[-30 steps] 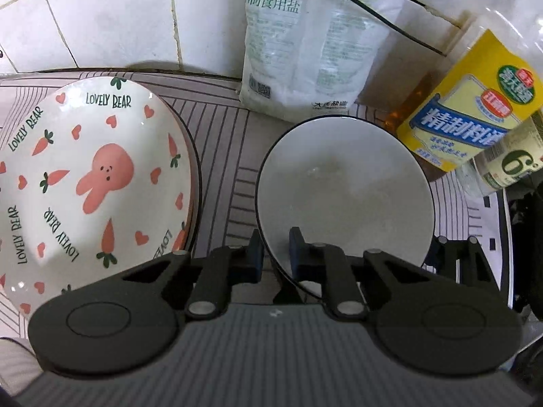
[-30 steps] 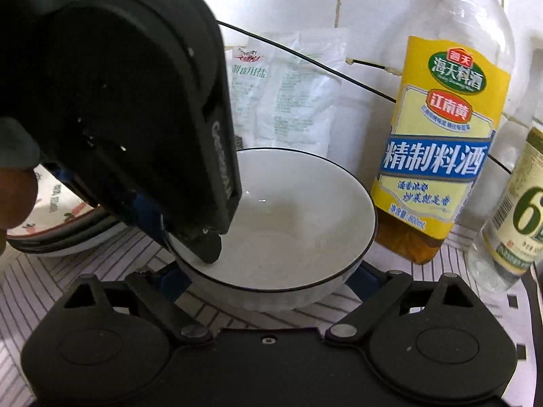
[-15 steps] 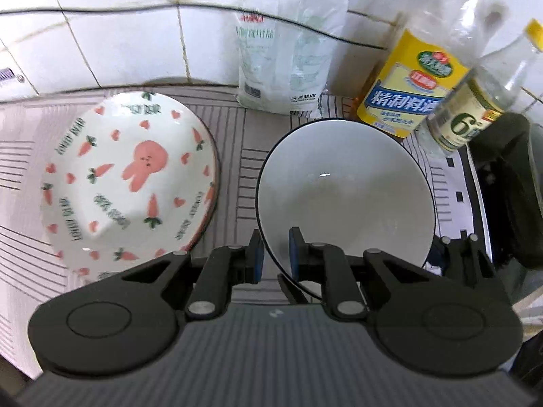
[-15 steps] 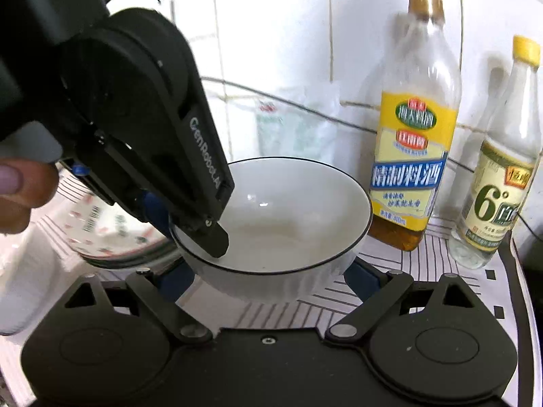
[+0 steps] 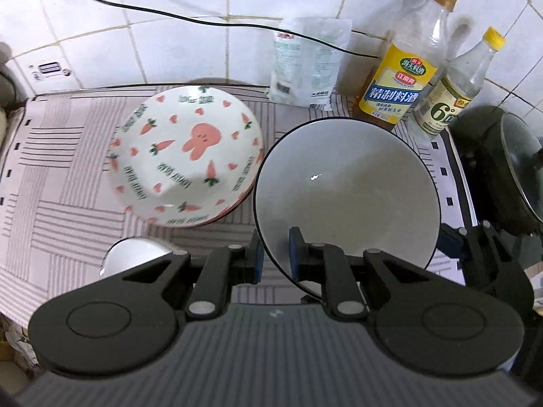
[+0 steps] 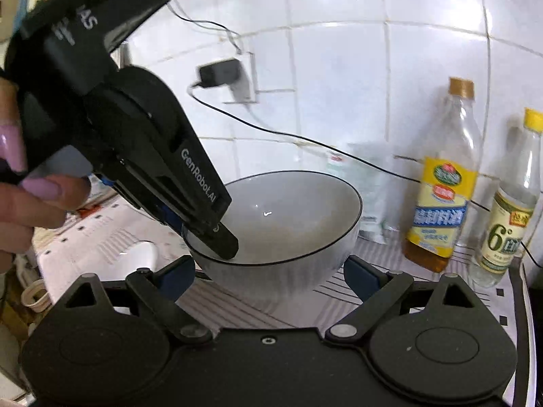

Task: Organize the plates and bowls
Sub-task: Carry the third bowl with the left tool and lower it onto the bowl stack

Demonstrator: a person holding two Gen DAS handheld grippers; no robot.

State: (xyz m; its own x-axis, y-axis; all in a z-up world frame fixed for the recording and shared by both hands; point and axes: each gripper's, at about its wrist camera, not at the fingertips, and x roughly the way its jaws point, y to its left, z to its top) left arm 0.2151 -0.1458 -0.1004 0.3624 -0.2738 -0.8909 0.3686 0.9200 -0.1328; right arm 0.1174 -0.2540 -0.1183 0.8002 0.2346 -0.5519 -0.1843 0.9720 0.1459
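At far left on the desk sits the bunny plate, on top of a stack. Just right of it we hold the bowl clear of the desk: our left gripper pinches its near rim, one finger inside and one outside, while our right gripper has its fingers spread round the bowl's sides; whether they press, we cannot tell. We judge this the carrying step; next comes setting the bowl down level, clear of the bottles.
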